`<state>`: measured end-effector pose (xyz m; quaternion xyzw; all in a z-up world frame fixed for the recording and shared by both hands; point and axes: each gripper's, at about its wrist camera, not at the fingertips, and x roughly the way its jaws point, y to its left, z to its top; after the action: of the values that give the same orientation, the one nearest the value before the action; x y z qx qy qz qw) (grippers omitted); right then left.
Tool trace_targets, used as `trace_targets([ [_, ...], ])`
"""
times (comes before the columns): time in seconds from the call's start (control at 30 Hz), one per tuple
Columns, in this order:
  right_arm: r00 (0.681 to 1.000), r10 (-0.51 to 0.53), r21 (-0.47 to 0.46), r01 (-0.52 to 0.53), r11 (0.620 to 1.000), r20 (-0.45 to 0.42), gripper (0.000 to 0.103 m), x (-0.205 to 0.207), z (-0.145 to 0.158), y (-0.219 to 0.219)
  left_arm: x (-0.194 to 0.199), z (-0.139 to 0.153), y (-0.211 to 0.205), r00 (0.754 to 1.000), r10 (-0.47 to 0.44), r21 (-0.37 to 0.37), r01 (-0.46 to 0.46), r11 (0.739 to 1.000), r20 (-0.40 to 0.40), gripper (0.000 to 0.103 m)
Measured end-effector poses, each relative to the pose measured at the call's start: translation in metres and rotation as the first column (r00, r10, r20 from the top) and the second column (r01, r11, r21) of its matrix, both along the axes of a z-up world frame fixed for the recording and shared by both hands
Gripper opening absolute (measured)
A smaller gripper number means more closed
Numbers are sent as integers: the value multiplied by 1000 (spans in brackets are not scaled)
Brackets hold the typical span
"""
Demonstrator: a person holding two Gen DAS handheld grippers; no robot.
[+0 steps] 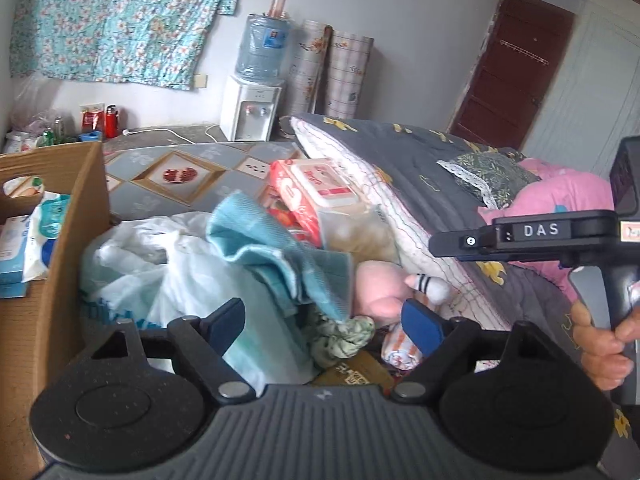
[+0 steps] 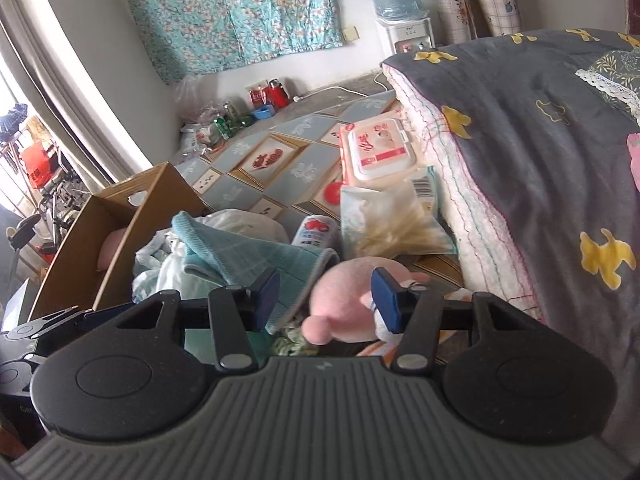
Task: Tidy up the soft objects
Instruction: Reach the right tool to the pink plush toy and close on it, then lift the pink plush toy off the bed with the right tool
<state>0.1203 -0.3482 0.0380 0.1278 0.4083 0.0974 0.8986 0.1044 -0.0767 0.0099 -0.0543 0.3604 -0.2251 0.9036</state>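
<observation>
- cardboard box (image 1: 80,208): open top, at the left of the pile; holds blue-white packs (image 1: 24,240) in the left view, something pink in the right view.
- white plastic bag (image 1: 168,272): light, crinkly, slippery; pinch a gathered fold.
- teal towel (image 2: 248,252): draped over the bag, limp, light; grab at the bunched edge.
- pink plush (image 2: 340,300): on the mat beside the grey quilt (image 2: 520,140), soft, squashy; take the body.
- left gripper (image 1: 324,326): jaws wide, empty, above the pile.
- right gripper (image 2: 326,300): jaws partly apart, straddling the plush; cannot tell any pinch.
</observation>
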Motion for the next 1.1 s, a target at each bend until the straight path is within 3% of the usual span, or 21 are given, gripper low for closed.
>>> trace_targets([
  [0.2, 995, 57, -105, -65, 992, -82, 51, 24, -26, 1, 8, -25, -47, 998, -66, 16, 66, 998, -9, 60],
  [0.33, 983, 141, -183, -161, 970, -119, 60, 42, -37, 16, 16, -42, -63, 996, -78, 61, 79, 995, -31, 49],
  [0.4, 971, 190, -203, -217, 955, -143, 76, 51, -44, 25, 17, -49, -67, 996, -86, 89, 89, 992, -38, 48],
  [0.53, 951, 249, -253, -290, 923, -181, 82, 63, -56, 40, 19, -63, -71, 993, -95, 134, 104, 986, -66, 45],
  [0.63, 943, 265, -243, -310, 919, -199, 84, 70, -64, 41, 22, -70, -72, 991, -103, 150, 116, 982, -89, 45],
  [0.77, 941, 271, -215, -313, 925, -203, 83, 75, -67, 35, 21, -72, -72, 991, -102, 172, 116, 978, -89, 45],
  [0.93, 951, 244, -161, -275, 948, -188, 75, 75, -67, 22, 22, -74, -76, 992, -95, 192, 110, 975, -88, 45],
  [1.1, 970, 185, -88, -200, 976, -157, 54, 76, -57, 4, 21, -76, -79, 992, -96, 212, 112, 971, -87, 45],
])
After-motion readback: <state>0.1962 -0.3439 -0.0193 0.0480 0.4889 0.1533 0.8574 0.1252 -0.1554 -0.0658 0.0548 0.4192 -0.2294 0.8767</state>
